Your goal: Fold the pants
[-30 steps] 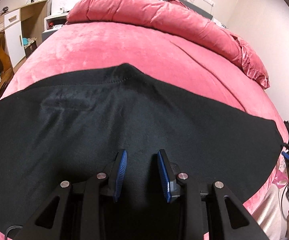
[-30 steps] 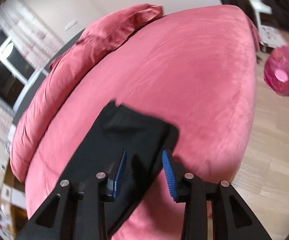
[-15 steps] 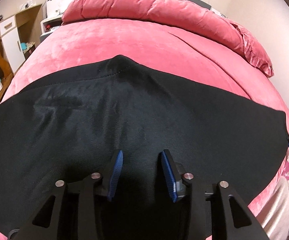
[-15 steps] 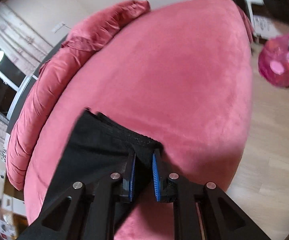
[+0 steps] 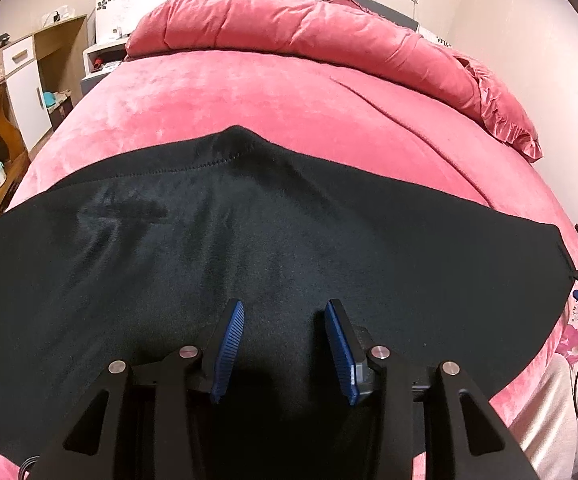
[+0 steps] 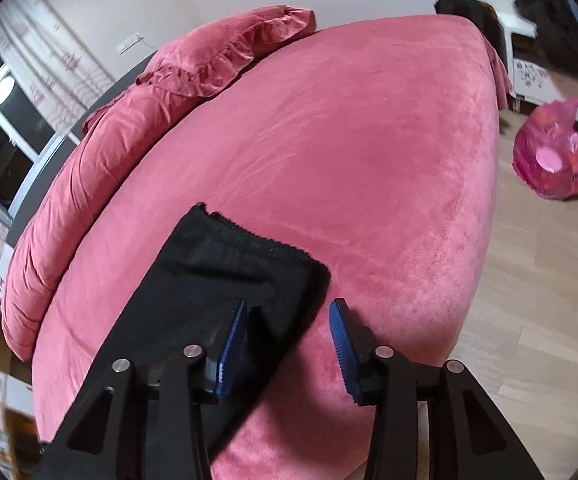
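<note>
Black soft-knit pants (image 5: 273,248) lay flat on the pink plush bed (image 5: 289,104), long axis running across the left view, one narrow end (image 6: 257,248) pointing toward the bed's corner. Fabric smooth, matte, stitched seam visible. Left hand-held gripper (image 5: 285,344) hovered unclenched over the cloth. Right hand-held gripper (image 6: 287,344) was opening, pants edge between its jaws, not pinched.

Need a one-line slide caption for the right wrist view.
Right gripper, jaws opening, over the end of black pants laid on a pink bed.
</note>
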`<state>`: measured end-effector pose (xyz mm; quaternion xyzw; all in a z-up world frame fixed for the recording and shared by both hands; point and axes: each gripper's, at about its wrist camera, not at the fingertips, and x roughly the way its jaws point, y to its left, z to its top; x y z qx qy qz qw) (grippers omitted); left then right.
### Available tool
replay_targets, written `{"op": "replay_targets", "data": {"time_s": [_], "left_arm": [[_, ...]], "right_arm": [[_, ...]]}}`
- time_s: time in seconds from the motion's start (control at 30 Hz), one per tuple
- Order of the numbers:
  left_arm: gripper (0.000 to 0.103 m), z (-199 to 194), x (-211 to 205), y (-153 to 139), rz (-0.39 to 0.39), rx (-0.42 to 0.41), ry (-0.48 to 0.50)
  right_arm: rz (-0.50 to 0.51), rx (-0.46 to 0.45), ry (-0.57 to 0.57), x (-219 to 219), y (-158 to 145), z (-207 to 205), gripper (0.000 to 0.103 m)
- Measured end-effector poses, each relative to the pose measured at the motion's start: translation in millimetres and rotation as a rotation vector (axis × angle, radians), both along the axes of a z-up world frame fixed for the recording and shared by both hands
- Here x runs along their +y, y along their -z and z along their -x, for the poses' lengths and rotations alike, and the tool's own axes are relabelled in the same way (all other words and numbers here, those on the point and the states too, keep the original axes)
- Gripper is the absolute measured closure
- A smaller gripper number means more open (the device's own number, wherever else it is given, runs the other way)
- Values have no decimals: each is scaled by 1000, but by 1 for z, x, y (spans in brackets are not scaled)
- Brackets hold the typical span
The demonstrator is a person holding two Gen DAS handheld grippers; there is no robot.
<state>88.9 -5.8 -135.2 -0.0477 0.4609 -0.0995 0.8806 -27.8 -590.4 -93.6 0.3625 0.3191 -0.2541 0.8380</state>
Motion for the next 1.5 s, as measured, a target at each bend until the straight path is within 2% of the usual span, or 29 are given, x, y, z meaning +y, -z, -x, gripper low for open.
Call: {"op": "replay_targets", "data": {"time_s": [0.27,0.43,0.67,0.73,0.97,1.33,1.5], "left_arm": [[60,2,2,-2,-10,3,-2],[60,3,3,-3,-12,0,-11],[60,5,1,-4,-5,-6,-2],[59,6,1,-4,-1,-10,2],[59,7,0,-2,-13,-7,-2],[59,8,-1,0,-13,-6,-2],[59,7,1,-1,-6,-15,-8]], "right_arm": [[92,24,-63,17,-12,-10,53],[142,40,-93,23,-19,-14,46],[145,60,-96,22,-16,-9,39],[137,67,-95,21,-13,-7,36],[73,67,-70,9,0,4,36],[-66,-17,-84,-1,20,0,36],[-99,-61,-63,-5,25,-7,36]]}}
